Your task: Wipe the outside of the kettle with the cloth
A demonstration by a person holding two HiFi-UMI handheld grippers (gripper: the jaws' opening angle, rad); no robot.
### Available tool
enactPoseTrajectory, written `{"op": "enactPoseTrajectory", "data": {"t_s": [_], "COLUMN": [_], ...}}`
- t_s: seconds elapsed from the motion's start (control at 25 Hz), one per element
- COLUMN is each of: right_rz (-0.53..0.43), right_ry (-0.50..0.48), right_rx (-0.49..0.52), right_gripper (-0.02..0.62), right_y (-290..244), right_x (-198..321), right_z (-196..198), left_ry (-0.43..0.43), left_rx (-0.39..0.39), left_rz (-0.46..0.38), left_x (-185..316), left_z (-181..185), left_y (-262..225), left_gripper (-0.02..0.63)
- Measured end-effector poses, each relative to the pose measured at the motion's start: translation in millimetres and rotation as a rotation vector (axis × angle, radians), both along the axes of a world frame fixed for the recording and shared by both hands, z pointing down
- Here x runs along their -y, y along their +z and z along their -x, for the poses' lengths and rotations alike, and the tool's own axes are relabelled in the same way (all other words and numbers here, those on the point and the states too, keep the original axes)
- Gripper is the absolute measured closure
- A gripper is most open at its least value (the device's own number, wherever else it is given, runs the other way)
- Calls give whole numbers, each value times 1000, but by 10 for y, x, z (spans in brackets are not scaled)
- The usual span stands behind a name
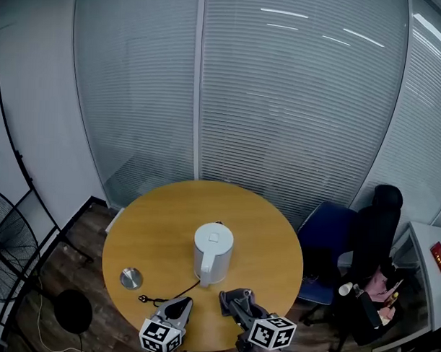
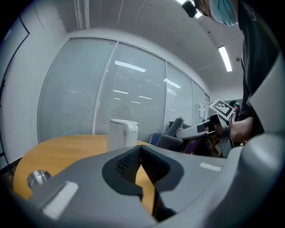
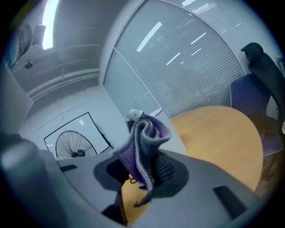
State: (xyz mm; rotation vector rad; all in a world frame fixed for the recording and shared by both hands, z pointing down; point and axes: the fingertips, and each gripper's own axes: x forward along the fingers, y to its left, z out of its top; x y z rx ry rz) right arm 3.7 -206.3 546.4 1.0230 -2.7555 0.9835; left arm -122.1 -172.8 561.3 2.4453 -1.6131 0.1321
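Note:
The white kettle (image 1: 213,251) stands upright in the middle of the round wooden table (image 1: 154,220), with its black cord (image 1: 166,297) trailing toward the near edge. My left gripper (image 1: 181,304) is over the near edge, in front of the kettle and slightly left. Its jaws (image 2: 140,151) are shut with nothing between them, and the kettle (image 2: 122,133) stands ahead of them. My right gripper (image 1: 229,297) is just right of it, shut on a folded purple-grey cloth (image 3: 144,142). The cloth hides most of the kettle (image 3: 133,115) in the right gripper view.
A round silver disc (image 1: 131,278) lies on the table to the left of the kettle. A standing fan (image 1: 5,251) is on the floor at the left. A blue chair (image 1: 330,233) and a black chair (image 1: 374,227) stand to the right. A glass wall runs behind.

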Motion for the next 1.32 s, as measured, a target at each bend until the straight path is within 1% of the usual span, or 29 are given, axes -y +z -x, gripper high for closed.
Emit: {"op": "enactPoseTrajectory", "data": {"t_s": [0.16,0.32,0.44,0.64,0.96,1.32], "right_rz": [-9,3,19,21,7,8], "right_ry": [-45,-76,-88,-101,-121,-125], "right_rx": [-25,-51,-49,-54,-40,-44], "right_gripper": [483,483,483,483,483,485], "right_y": [22,106,166,222,197,209], "right_x": [-132,-244,-328,-390,-442,-466], "right_z": [-66,-119,-134,-179,-175,-195], "left_ry": [-14,-45,-63,-83,-123,-125], "left_rx": [-11,-25,-44,-48,-42,-45], "left_rz": [25,92,110,110,101,99], "left_x": [-174,-351,-461,-546,-623,-650], "left_z": [-155,-281,-354,-448,-435,-475], "left_y": [86,183,257,295,274,264], "left_gripper": [595,595,595,595,595,595]}}
